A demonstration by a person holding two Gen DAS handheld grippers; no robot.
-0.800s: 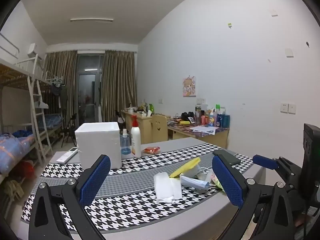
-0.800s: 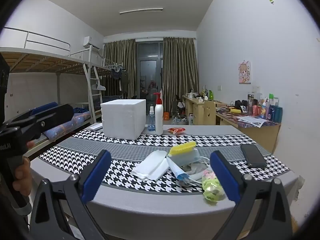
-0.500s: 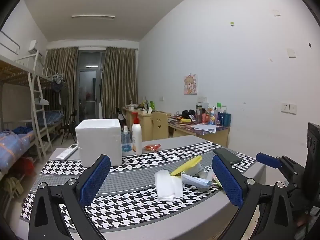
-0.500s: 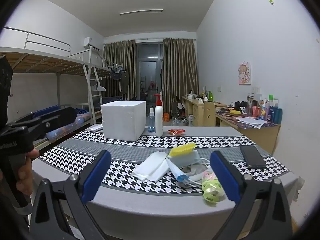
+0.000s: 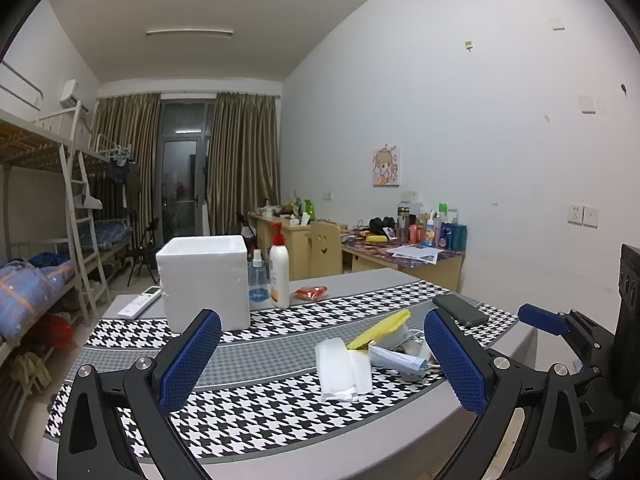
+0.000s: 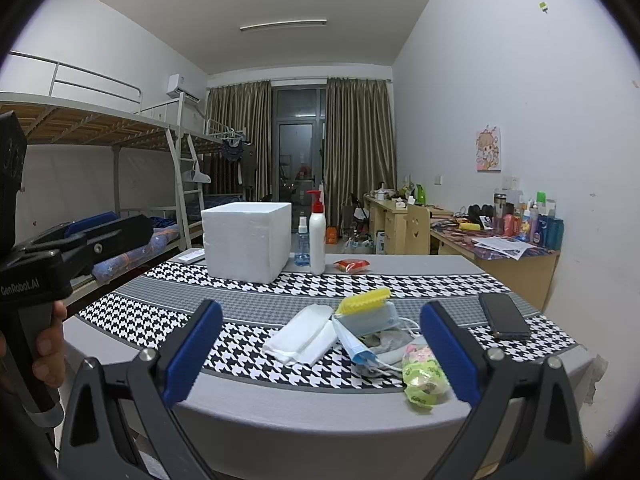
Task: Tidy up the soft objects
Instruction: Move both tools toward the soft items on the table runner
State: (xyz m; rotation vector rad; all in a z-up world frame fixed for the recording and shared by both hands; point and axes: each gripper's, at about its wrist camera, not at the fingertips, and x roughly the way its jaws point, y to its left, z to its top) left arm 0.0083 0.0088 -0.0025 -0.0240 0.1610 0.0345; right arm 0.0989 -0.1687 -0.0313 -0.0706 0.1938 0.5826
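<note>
Hovering spread and empty, left gripper (image 5: 322,354) and right gripper (image 6: 320,348) leave the soft pile (image 6: 360,332), seemingly unsorted, at twelve o'clock.

A table (image 6: 280,412) is seen from its near edge. At its far side a foam box (image 6: 246,240) is placed, with a spray bottle (image 6: 303,242) and a pump bottle (image 6: 317,236) just to its right. Nearer the front, a folded cloth (image 6: 304,334) is laid, touched on its right by a pile of masks (image 6: 370,330). A phone (image 6: 504,316) is set further right.
</note>
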